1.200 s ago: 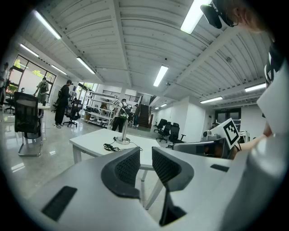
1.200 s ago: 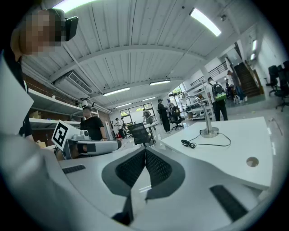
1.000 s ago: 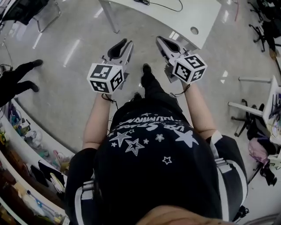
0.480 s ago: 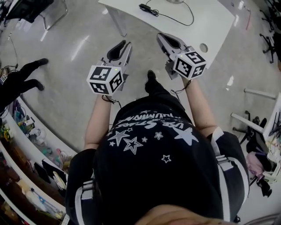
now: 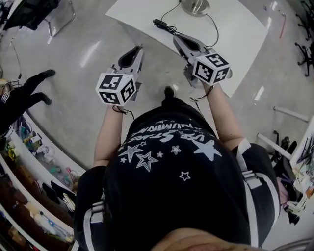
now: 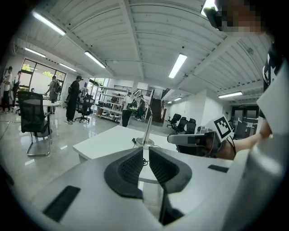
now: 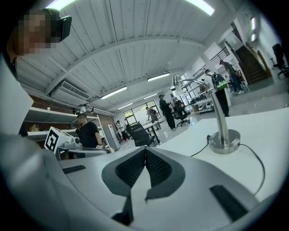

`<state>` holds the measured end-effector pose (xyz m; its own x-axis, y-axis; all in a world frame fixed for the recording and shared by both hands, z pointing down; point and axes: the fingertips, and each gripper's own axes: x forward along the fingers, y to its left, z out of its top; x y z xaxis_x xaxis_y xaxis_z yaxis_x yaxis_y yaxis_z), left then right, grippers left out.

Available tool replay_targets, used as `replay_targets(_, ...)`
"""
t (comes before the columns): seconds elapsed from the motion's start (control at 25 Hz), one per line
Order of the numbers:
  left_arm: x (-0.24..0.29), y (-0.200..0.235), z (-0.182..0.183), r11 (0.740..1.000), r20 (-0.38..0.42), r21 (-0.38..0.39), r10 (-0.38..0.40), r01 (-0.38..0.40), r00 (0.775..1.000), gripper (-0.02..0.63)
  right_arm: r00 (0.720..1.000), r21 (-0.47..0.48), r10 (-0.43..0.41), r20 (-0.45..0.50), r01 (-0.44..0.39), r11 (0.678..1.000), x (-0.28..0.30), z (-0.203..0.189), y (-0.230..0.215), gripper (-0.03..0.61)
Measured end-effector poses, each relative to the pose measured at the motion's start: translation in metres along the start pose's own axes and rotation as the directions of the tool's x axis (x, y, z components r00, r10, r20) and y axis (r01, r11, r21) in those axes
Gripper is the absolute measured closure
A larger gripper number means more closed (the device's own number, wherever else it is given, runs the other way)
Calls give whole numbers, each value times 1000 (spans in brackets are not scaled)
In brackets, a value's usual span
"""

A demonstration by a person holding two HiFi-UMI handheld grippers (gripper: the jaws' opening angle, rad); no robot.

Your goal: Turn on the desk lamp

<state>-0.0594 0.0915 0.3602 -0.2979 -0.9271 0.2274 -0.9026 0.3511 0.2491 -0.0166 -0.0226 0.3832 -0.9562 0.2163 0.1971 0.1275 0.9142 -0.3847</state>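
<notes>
Looking down on a big white desk at the top of the head view. Next, two grippers held about level. Left gripper, over the floor just off the desk's corner, just been closing, down to a thin slit with nothing in it. Right gripper, clenched and empty, tips over the desk's near edge. Further in, desk lamp upright on a round metal base, untouched. Smallest: black cable trailing from that base.

overhead looks down; both gripper views face lamp.
</notes>
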Motion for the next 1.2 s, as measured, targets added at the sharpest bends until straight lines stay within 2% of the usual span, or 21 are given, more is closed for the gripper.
replay_targets(0.32, 54, 25, 3, 1000, -20, 1, 29, -29, 999, 563, 1000, 10, 12, -14, -12, 1000, 18, 12, -55, 572)
replay_targets(0.4, 64, 25, 4, 1000, -23, 3, 7, -7, 1000, 563, 1000, 15, 11, -17, -11, 1000, 20, 14, -66, 572)
replay_targets(0.6, 82, 25, 1, 995, -46, -57, -80, 78, 996, 563, 1000, 43, -1, -15, 2, 999, 22, 14, -81, 572)
replay_targets(0.72, 95, 31, -3, 995, -86, -28, -103, 101, 991, 563, 1000, 57, -23, -19, 24, 998, 25, 12, -90, 572)
replay_targets(0.88, 117, 41, -7, 988, -136, 56, -138, 147, 981, 561, 997, 73, -79, -9, 79, 994, 30, 16, -103, 572)
replay_targets(1.0, 135, 42, -8, 962, -190, 93, -234, 255, 953, 561, 990, 84, -141, 14, 139, 987, 33, 26, -114, 572)
replay_targets(1.12, 148, 48, -13, 918, -279, 150, -317, 368, 906, 561, 978, 107, -208, 33, 204, 973, 35, 33, -126, 572)
replay_targets(1.2, 159, 56, -17, 893, -327, 161, -353, 419, 877, 560, 967, 121, -252, 39, 246, 962, 39, 36, -136, 572)
